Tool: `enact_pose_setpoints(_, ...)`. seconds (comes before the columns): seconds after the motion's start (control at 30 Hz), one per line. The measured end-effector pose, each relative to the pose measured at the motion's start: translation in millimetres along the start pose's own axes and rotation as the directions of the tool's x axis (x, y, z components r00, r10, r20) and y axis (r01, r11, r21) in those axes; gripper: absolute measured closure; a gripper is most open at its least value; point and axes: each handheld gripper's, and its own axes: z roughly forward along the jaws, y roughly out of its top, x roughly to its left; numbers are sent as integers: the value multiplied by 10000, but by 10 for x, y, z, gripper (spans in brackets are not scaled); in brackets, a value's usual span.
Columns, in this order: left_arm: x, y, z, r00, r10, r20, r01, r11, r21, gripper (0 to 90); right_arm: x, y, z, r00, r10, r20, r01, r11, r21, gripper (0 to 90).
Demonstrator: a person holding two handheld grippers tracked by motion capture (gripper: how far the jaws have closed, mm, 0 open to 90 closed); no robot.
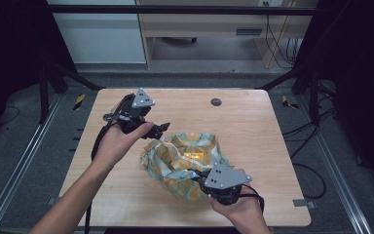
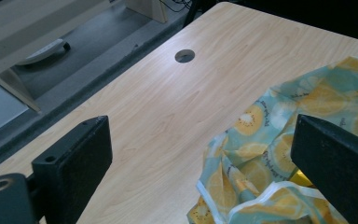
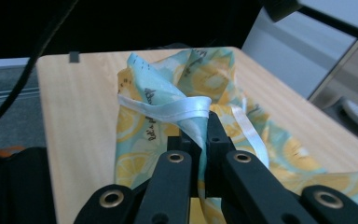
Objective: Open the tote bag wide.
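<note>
Lying crumpled, lemon-print cloth (image 1: 185, 161) shows white trim.

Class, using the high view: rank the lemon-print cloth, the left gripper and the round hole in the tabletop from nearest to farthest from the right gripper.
1. Lemon-print cloth: pinched in the jaws of the right gripper, at the table's middle.
2. Left gripper: across the cloth, up and to the left.
3. Round hole: near the table's far edge.
</note>
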Motion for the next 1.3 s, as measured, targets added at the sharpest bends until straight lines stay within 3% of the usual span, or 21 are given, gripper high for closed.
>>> enact_pose_setpoints(0.27,-160,-20,171,9996,66,273,-73,9997,239,57,149,-103,-29,9990,-231,-389,238,9996,174,900)
enact_pose_setpoints(0.33,-187,-21,220,9990,266,371,-284,9984,494,62,176,-130,-30,9986,-220,-480,231,9995,221,900)
enact_pose_setpoints(0.47,-226,-25,377,9984,209,534,-252,9963,818,79,207,-201,-28,9980,-108,-617,131,9992,367,900)
enact_pose_setpoints(0.63,-223,-87,558,9965,108,833,-228,9893,1441,94,233,-241,-27,9970,-90,-771,126,9989,462,900)
enact_pose_setpoints(0.83,-204,-180,715,9959,-128,897,-27,9853,1707,105,259,-293,-27,9959,-10,-902,55,9988,495,900)
enact_pose_setpoints(1.0,-185,-256,808,9960,-165,876,0,9827,1851,105,294,-343,-21,9947,-31,-1031,92,9983,584,900)
enact_pose_setpoints(1.1,-183,-335,877,9963,-178,837,-3,9774,2114,104,325,-380,-15,9934,-24,-1148,103,9976,681,900)
enact_pose_setpoints(1.3,-152,-489,972,9967,-422,699,249,9723,2324,96,344,-416,-17,9929,-14,-1188,101,9973,731,899)
